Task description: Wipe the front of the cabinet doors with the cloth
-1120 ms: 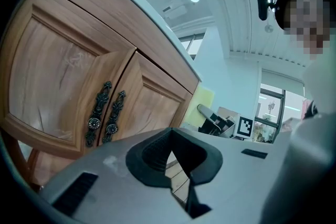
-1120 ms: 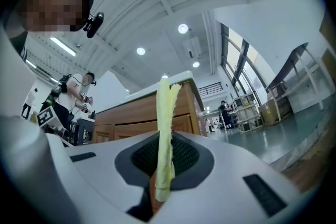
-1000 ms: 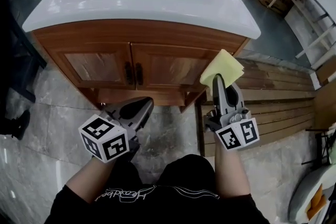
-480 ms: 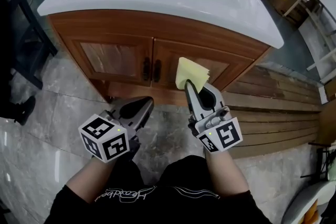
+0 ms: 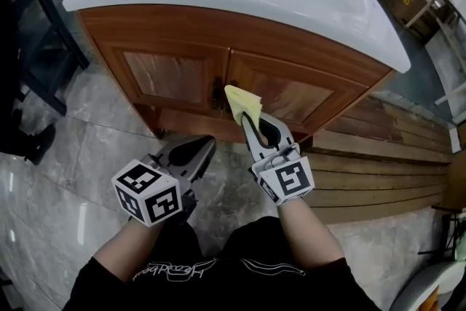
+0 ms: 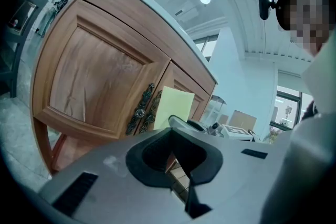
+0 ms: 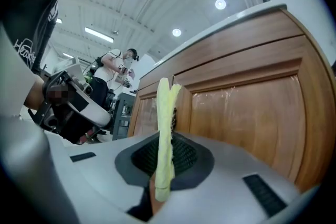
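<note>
Yellow cloth (image 5: 242,103), clamped in my right tongs (image 5: 246,120) at frame centre beside the handles (image 5: 217,92), needs turning flat against the right cabinet door (image 5: 295,95) before I sweep across it, I reckon; my left tongs (image 5: 206,143) idle lower left, closed on nothing.

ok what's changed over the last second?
The right gripper, shut on the folded yellow cloth, swept left along the wooden cabinet front, from the outer edge of the right door to the dark metal handles at the centre. Whether the cloth touches the wood can't be told. The left gripper stayed low, shut and empty; both doors remain closed.
</note>
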